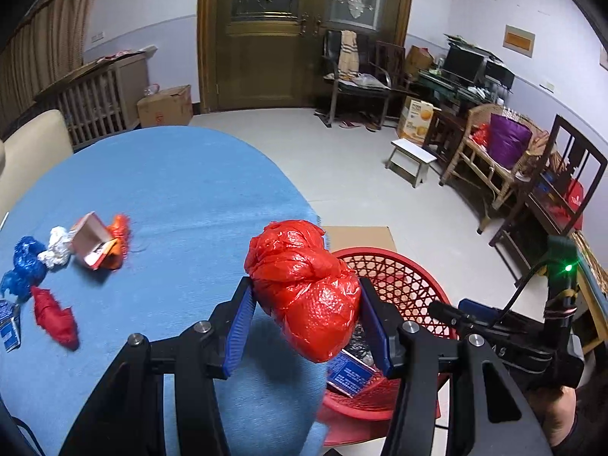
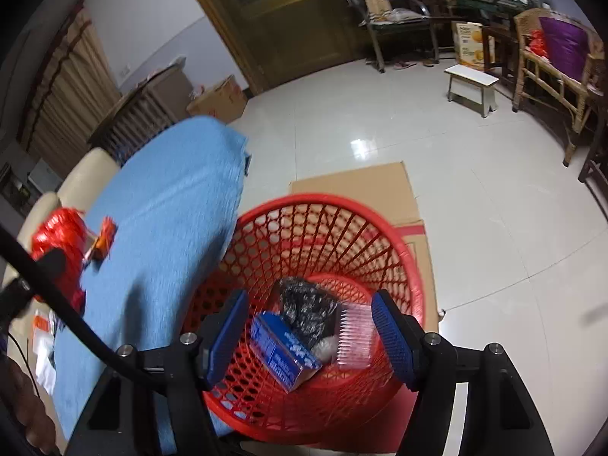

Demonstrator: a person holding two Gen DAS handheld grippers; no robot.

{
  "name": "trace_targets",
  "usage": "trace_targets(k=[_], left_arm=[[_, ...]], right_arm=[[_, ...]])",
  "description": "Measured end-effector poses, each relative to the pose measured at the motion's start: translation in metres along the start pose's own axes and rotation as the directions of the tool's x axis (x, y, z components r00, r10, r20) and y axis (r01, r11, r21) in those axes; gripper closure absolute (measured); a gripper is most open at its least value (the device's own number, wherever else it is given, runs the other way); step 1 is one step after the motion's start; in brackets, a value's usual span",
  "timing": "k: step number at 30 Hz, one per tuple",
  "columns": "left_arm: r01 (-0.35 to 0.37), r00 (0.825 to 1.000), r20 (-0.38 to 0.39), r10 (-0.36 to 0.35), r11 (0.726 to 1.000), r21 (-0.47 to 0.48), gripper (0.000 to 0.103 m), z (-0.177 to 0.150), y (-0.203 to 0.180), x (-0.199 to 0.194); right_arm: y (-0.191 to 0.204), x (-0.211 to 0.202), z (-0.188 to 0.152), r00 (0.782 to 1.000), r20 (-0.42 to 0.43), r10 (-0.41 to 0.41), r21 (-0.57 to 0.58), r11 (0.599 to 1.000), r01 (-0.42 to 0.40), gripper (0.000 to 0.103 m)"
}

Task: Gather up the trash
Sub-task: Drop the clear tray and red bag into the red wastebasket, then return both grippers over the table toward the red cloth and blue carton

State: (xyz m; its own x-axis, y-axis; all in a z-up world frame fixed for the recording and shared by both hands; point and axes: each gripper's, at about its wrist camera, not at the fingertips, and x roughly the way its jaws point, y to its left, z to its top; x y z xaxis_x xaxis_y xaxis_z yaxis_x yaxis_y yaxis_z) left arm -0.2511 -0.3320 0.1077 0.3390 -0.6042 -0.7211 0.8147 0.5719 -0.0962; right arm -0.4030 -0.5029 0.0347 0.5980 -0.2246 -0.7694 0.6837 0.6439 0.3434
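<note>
Red bag (image 1: pixel 304 288) pinched by left tool (image 1: pixel 304 319) at table edge (image 1: pixel 304 205); right tool (image 2: pixel 309 336) gapes empty above basket (image 2: pixel 402 250).

Red bag (image 1: pixel 304 288): thin crinkly glossy plastic film. Blue tablecloth (image 1: pixel 171 190): matt rough woven cloth; red basket (image 2: pixel 342 235): smooth plastic lattice on flat matt cardboard (image 2: pixel 364 186). Floor tiles (image 2: pixel 475 190) glossy.

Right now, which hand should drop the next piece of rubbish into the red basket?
Left. The left gripper already grips the red plastic bag at the table's edge beside the red basket. The right gripper hangs open and empty over it.
</note>
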Motion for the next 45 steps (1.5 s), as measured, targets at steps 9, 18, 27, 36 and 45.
trace_targets(k=[9, 18, 27, 36, 45], left_arm=[[0.067, 0.997, -0.042, -0.063, 0.994, 0.084, 0.045, 0.010, -0.043, 0.026], [0.056, 0.995, -0.088, -0.047, 0.992, 0.109, 0.021, 0.020, -0.048, 0.039], [-0.021, 0.999, -0.051, 0.019, 0.998, -0.053, 0.020, 0.007, 0.025, 0.010], [-0.158, 0.987, -0.070, 0.145, 0.959, -0.237, 0.020, -0.048, 0.117, -0.024], [-0.286, 0.957, -0.093, 0.274, 0.846, -0.449, 0.020, -0.105, 0.213, -0.063]], right_arm=[[-0.024, -0.027, 0.013, 0.996, 0.085, -0.008, 0.074, 0.997, 0.002, 0.032], [-0.036, -0.043, 0.023, 0.991, 0.128, -0.026, 0.108, 0.994, 0.012, 0.032], [-0.010, -0.040, 0.024, 0.992, 0.127, 0.000, 0.058, 0.998, -0.008, 0.032], [0.048, -0.026, 0.013, 0.996, 0.072, 0.047, -0.058, 0.997, -0.043, 0.032], [0.125, -0.010, -0.008, 0.994, -0.004, 0.113, -0.214, 0.970, -0.112, 0.032]])
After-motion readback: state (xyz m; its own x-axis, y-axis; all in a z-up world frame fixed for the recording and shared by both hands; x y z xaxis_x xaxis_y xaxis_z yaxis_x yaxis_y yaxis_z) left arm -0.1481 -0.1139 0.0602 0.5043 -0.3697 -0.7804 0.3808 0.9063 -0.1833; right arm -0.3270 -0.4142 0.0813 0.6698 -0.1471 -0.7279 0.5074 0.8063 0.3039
